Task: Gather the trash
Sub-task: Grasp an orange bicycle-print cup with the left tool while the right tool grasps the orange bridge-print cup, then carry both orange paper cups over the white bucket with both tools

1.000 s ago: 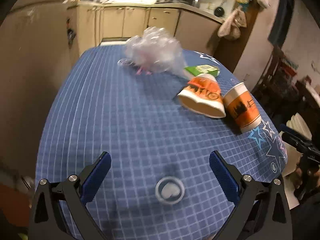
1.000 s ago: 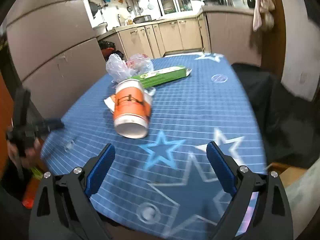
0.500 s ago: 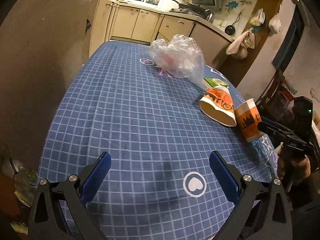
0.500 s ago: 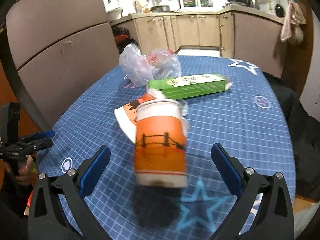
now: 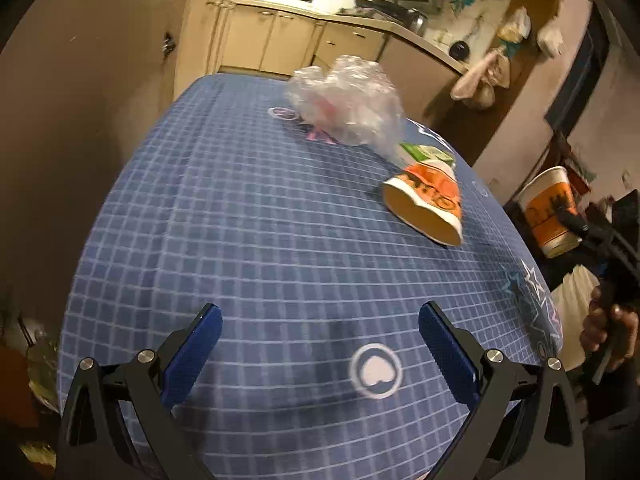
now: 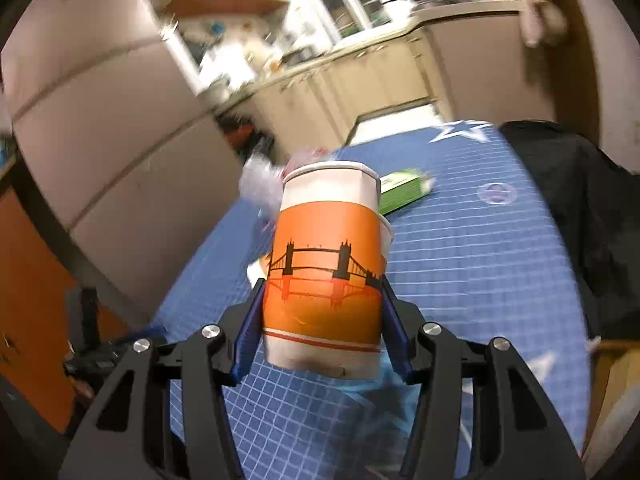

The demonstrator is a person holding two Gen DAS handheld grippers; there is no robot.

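Orange-banded paper cup (image 6: 326,276) is clamped between the jaws of the right gripper (image 6: 322,340), gripped near its lower band and raised clear of the worktop (image 6: 480,280); the left wrist view confirms it in the air beyond the worktop's right edge. The left gripper (image 5: 320,354) hovers over the near end of the checked cloth, jaws wide apart and holding nothing.

Outstanding items on the worktop: a second cup (image 5: 426,206) lying on its side, a green carton (image 5: 426,152) just behind it, and a crumpled clear plastic bag (image 5: 348,106) towards the far end. No bin or collection bag is visible in either view.

Assessment: one item picked up but not yet deposited; three remain. The task is judged to be at an early stage.
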